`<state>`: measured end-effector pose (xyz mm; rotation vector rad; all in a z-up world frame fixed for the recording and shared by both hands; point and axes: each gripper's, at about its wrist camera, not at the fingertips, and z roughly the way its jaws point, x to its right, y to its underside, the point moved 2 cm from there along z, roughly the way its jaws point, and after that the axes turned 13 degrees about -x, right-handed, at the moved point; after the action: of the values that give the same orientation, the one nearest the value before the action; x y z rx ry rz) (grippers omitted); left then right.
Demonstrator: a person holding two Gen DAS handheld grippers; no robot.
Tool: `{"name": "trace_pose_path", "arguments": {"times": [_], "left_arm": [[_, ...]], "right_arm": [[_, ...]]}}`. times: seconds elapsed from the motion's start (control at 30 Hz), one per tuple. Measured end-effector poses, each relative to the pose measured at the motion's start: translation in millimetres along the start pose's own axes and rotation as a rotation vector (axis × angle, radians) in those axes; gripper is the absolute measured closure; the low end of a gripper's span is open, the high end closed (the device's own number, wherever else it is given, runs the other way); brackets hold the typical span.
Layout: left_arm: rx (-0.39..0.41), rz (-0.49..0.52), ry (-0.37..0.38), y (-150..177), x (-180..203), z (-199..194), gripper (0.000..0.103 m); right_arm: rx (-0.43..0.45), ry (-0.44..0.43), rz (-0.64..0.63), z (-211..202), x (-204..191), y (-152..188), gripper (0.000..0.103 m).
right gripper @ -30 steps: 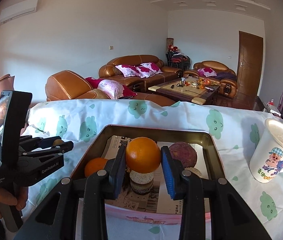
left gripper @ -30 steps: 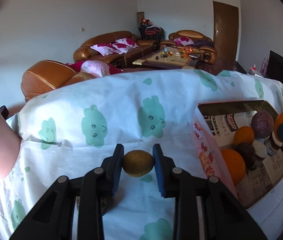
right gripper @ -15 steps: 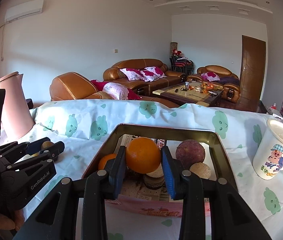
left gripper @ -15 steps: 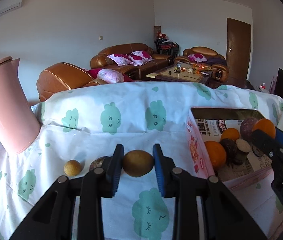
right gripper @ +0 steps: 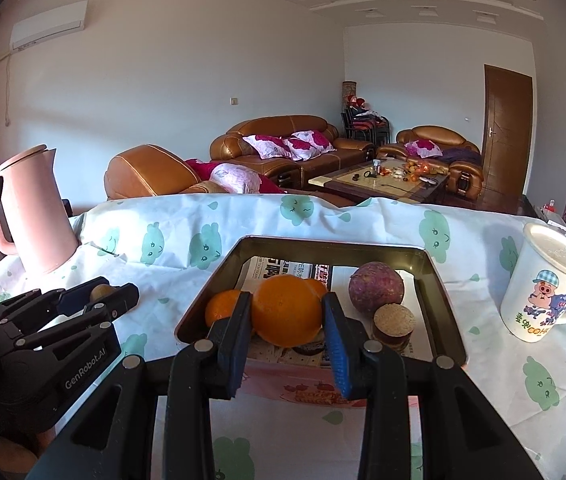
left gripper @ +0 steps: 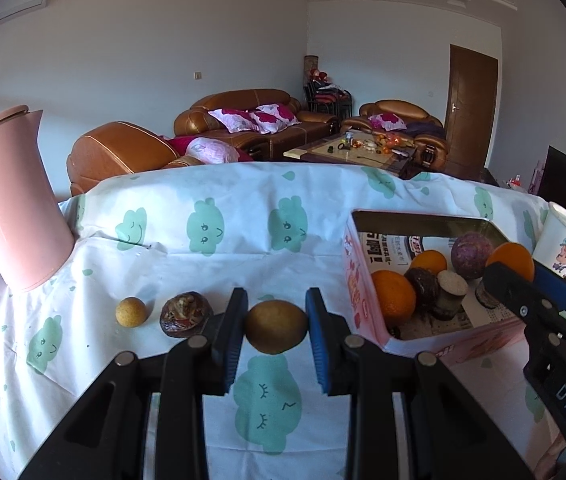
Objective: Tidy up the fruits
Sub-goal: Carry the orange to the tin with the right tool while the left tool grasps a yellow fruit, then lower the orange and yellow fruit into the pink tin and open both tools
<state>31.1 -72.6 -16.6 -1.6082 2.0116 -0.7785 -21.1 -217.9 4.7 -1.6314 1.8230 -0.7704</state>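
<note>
The black body of the left gripper (right gripper: 95,298), seen from the right wrist camera, carries the white word "GenRobot.AI". The right gripper (left gripper: 523,276), seen from the left wrist camera, shows the white letters "DAS" on its side. The newspaper (right gripper: 283,270) lining the tin box (right gripper: 439,280) bears large printed characters, too small to read. The white mug (right gripper: 543,296) has orange lettering under a cartoon pig, not legible.

1. The cloth (left gripper: 243,272) over the worktop is white with mint-green smiling clouds.
2. The jug (left gripper: 11,204) is plain pink.
3. The box (right gripper: 441,280) is pink outside, dark inside.
4. The mug (right gripper: 543,284) is white with a cartoon pig.
5. The oranges (left gripper: 393,298) are bright orange.
</note>
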Motion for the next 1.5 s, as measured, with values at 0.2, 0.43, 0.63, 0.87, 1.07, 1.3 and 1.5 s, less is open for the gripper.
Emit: {"name": "trace_pose_path", "arguments": {"times": [0.2, 0.43, 0.63, 0.87, 1.07, 1.3, 1.5], "left_arm": [[0.009, 0.011, 0.004, -3, 14, -2, 0.072], [0.019, 0.036, 0.02, -11, 35, 1, 0.072], [0.028, 0.054, 0.038, -16, 51, 2, 0.072], [0.044, 0.068, 0.06, -28, 65, 1, 0.072], [0.039, 0.058, 0.099, -39, 69, 8, 0.072], [0.006, 0.061, 0.127, -52, 81, 25, 0.072], [-0.017, 0.07, 0.09, -56, 84, 40, 0.072]], "right_arm": [[0.021, 0.008, 0.011, -5, 11, -5, 0.066], [0.039, 0.022, 0.035, -9, 30, -10, 0.066], [0.041, 0.04, 0.056, -9, 46, -12, 0.066], [0.066, 0.093, 0.076, -14, 63, -16, 0.066], [0.088, 0.152, 0.096, -18, 77, -19, 0.066], [0.053, 0.162, 0.131, -2, 86, -22, 0.066], [0.037, 0.143, 0.117, 5, 78, -24, 0.066]]}}
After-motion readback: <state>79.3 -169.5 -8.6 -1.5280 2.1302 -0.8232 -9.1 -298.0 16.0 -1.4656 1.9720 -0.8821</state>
